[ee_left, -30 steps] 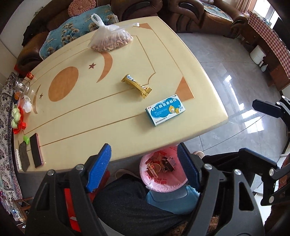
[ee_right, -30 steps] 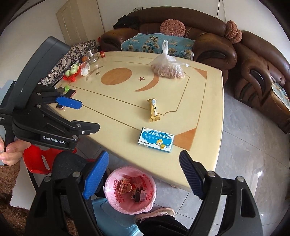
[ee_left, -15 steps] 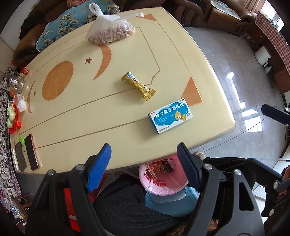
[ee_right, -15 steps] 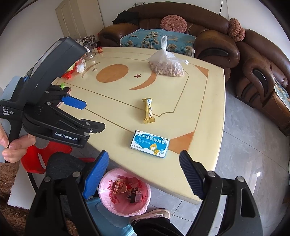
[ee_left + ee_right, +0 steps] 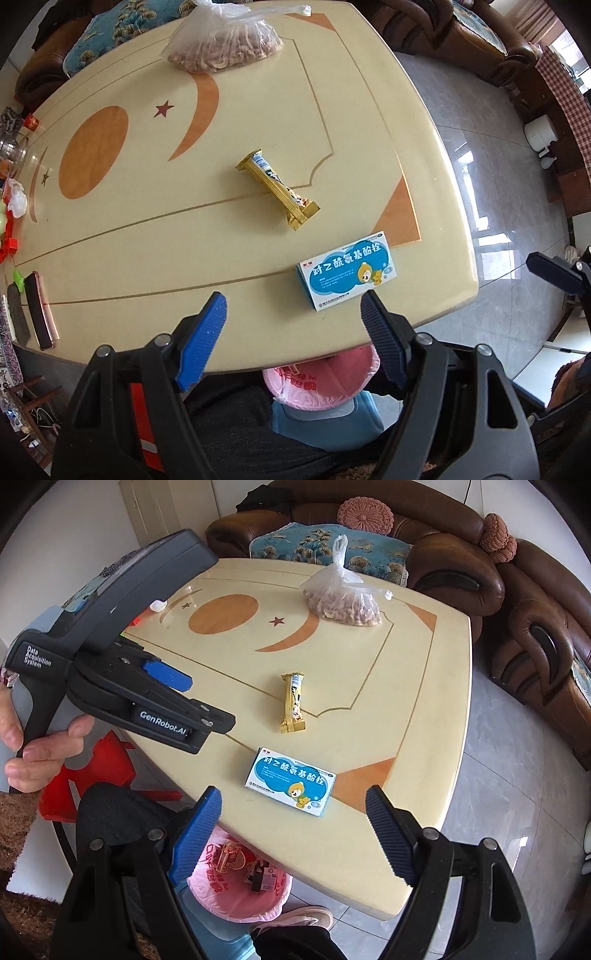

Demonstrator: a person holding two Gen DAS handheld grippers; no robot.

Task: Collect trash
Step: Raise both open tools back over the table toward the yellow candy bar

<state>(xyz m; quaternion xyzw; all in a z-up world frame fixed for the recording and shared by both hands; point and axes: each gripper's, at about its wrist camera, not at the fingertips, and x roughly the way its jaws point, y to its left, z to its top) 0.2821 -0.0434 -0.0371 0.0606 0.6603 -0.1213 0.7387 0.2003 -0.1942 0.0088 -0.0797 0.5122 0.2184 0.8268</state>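
Closing in: both grippers, left (image 5: 291, 317) & right (image 5: 293, 812), have dropped nearer the medicine box (image 5: 291, 781) on the counter (image 5: 424, 738); fingers spread, empty. Pickup looks next, 2 items left w/ gold wrapper (image 5: 293, 703).

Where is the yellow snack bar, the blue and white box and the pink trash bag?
yellow snack bar (image 5: 277, 186), left wrist view, middle of the wrapper
blue and white box (image 5: 291, 781), right wrist view, centre of the printed top
pink trash bag (image 5: 236, 904), right wrist view, front rim

Left tongs (image 5: 192, 698): "GenRobot.AI", "Data Acquisition System". Blue box (image 5: 291, 781): "对乙酰氨基酚栓".
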